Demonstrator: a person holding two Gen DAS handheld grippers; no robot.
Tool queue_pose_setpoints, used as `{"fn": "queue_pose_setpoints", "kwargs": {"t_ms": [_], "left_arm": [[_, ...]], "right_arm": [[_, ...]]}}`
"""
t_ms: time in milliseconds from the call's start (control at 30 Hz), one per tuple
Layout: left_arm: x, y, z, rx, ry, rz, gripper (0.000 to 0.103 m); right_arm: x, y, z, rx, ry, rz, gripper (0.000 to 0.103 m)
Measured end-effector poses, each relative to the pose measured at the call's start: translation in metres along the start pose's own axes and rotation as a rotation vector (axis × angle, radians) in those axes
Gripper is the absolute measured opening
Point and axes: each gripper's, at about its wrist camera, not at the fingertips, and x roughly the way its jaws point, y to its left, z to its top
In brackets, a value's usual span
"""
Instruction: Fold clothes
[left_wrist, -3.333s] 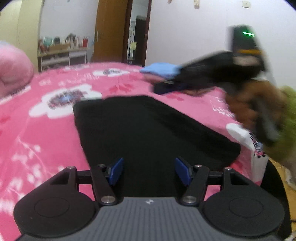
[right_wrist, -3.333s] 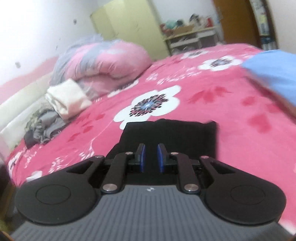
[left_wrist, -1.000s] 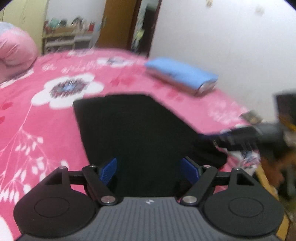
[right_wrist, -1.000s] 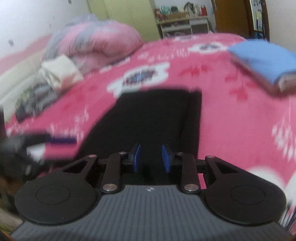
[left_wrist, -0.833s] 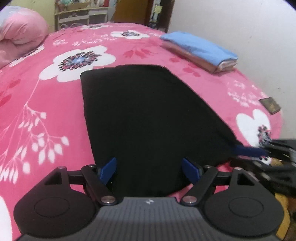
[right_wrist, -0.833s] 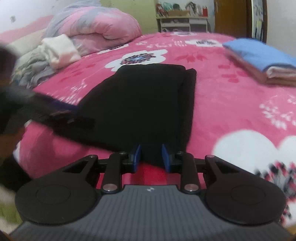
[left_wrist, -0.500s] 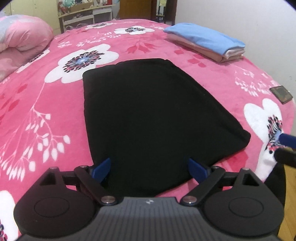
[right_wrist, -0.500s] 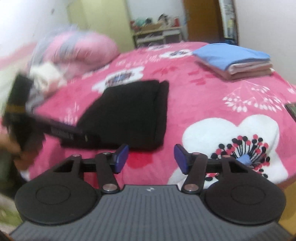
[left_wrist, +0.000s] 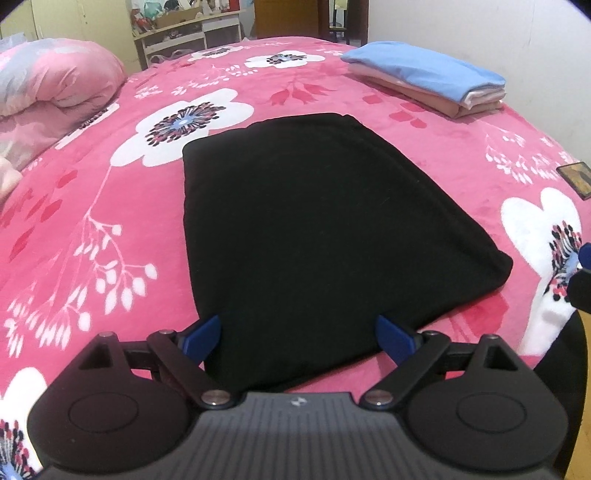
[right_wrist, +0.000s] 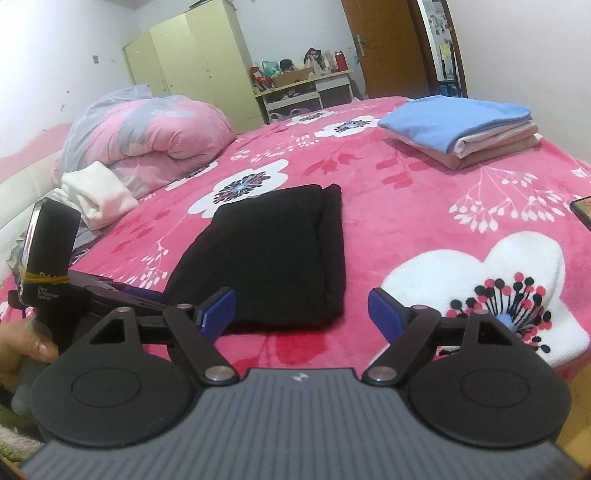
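Observation:
A black garment (left_wrist: 325, 225) lies folded flat on the pink flowered bedspread (left_wrist: 110, 206). My left gripper (left_wrist: 299, 334) hangs open over its near edge, its blue pads apart with nothing between them. In the right wrist view the same black garment (right_wrist: 280, 254) lies ahead and to the left. My right gripper (right_wrist: 302, 308) is open just off the garment's near right corner. The left gripper's body (right_wrist: 48, 254) and a hand (right_wrist: 22, 347) show at the left edge of the right wrist view.
A stack of folded clothes with a blue piece on top (right_wrist: 461, 129) sits at the far right of the bed. A pink rolled duvet (right_wrist: 155, 136) and a white folded cloth (right_wrist: 96, 194) lie far left. A small dark flat object (left_wrist: 576, 177) rests near the right bed edge.
Both grippers have drawn back from the garment. The right gripper, shut a second ago, has opened and let go of the black fabric. The left gripper has opened wider.

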Motion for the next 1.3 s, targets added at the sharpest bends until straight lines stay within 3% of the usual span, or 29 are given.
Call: {"fn": "queue_pose_setpoints", "kwargs": {"t_ms": [767,967,1100,1300], "left_arm": [[-0.006,-0.002,-0.012,-0.002,0.021,0.056,0.093],[-0.007,0.000,-0.014,-0.012,0.021,0.058,0.093],[-0.014,0.010,-0.017,-0.072,-0.015,0.012,0.093],[-0.028,0.052,-0.005,-0.177,-0.131,-0.040,0.094]], "right_arm": [[0.017,0.007,-0.013,0.007,0.034,0.011,0.083],[0.018,0.012,-0.017,0.005,0.033,0.013,0.090],[0.018,0.014,-0.017,0.009,0.013,0.034,0.093],[0.029,0.016,-0.001,-0.035,-0.031,0.031,0.099]]}}
